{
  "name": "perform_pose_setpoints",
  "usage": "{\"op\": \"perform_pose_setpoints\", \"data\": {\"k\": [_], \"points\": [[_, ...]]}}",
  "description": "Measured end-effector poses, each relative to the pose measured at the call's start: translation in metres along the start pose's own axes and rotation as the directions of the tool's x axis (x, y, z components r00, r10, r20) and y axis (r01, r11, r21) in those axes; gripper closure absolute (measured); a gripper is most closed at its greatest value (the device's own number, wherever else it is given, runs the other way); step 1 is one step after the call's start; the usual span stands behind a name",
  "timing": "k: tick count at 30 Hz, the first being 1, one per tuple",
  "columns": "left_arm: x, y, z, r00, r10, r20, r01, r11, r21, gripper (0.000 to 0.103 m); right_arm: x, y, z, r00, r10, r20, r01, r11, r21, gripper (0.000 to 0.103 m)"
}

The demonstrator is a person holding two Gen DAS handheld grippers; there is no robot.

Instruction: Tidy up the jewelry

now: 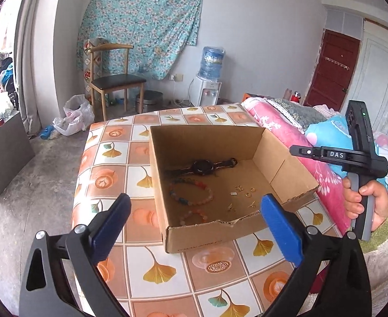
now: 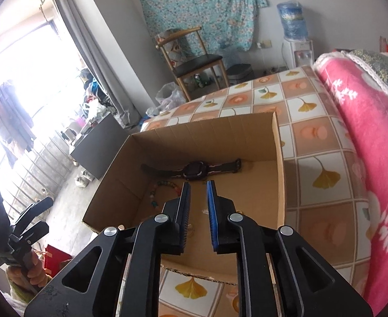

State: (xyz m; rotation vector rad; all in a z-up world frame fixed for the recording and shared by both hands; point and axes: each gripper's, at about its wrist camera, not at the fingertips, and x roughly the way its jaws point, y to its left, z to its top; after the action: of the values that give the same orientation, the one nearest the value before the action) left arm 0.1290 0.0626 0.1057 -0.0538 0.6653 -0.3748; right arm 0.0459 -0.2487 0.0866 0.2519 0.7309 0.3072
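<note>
An open cardboard box stands on the table. In it lie a black wristwatch, a multicoloured bead bracelet, a pale bead bracelet and several small gold pieces. My left gripper hangs wide open before the box's torn near rim, with nothing between its blue pads. My right gripper reaches over the inside of the box, its jaws a narrow gap apart and empty. Just beyond its tips is the watch, with beads to the left.
The table wears a tiled ginkgo-leaf cloth. A pink blanket is heaped along its right side. A hand holds the right gripper's handle at the right. A chair, a water dispenser and bags stand on the floor beyond.
</note>
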Motion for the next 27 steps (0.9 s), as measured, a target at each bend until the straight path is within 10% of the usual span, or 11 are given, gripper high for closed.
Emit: {"op": "perform_pose_setpoints", "data": {"k": [5,12,18,27], "points": [[-0.012,-0.004,-0.002,0.999,0.032,0.042,-0.032,0.999,-0.013,0.006,-0.042,0.009,-0.007,0.995,-0.056,0.087,0.056,0.998,0.002,0.067],[-0.022,-0.028,-0.003,0.978,0.197,0.072,-0.198,0.98,0.003,0.006,-0.089,0.047,-0.035,0.963,-0.192,0.192,0.206,0.977,-0.057,0.012],[-0.007,-0.046,-0.011,0.931,0.359,0.073,-0.364,0.929,0.066,0.006,-0.072,0.061,-0.056,0.94,-0.322,0.114,0.332,0.939,-0.092,0.008],[0.023,-0.058,-0.03,0.93,0.341,-0.134,-0.342,0.94,0.021,0.006,-0.035,0.062,-0.073,0.906,-0.423,0.005,0.423,0.905,-0.053,0.008]]}}
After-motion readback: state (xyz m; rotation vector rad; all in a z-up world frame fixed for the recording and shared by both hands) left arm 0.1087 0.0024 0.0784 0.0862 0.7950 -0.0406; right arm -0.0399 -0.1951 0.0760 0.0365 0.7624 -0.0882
